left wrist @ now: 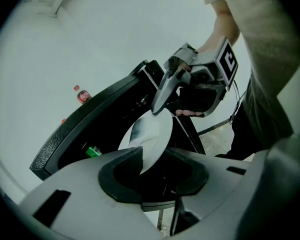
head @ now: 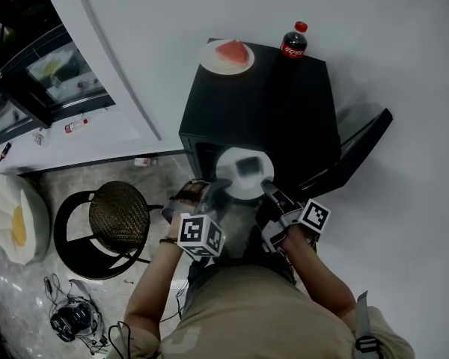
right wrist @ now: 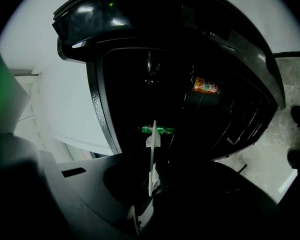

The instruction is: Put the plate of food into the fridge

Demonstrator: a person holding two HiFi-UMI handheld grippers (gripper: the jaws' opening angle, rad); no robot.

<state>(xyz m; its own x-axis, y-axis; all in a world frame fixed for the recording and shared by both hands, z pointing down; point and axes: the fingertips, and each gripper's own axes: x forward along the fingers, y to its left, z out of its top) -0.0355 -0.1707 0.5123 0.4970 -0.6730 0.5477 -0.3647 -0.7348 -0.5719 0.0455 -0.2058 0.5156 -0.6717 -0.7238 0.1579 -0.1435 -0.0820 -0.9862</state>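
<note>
left tongs [head: 221, 185] and right tongs [head: 269, 188] grip the white plate [head: 243, 176] before the fridge [head: 273, 103]; cola bottle [head: 292, 43] label unreadable.

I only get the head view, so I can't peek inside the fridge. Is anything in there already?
Observer: Yes. In the right gripper view a green can, it seems, lies on its side inside.
Operator: Anything else?
Observer: An orange packet sits higher, to its right.
Operator: Is the plate really gripped?
Observer: The right gripper is shut on the plate, seen edge-on between its jaws.
</note>
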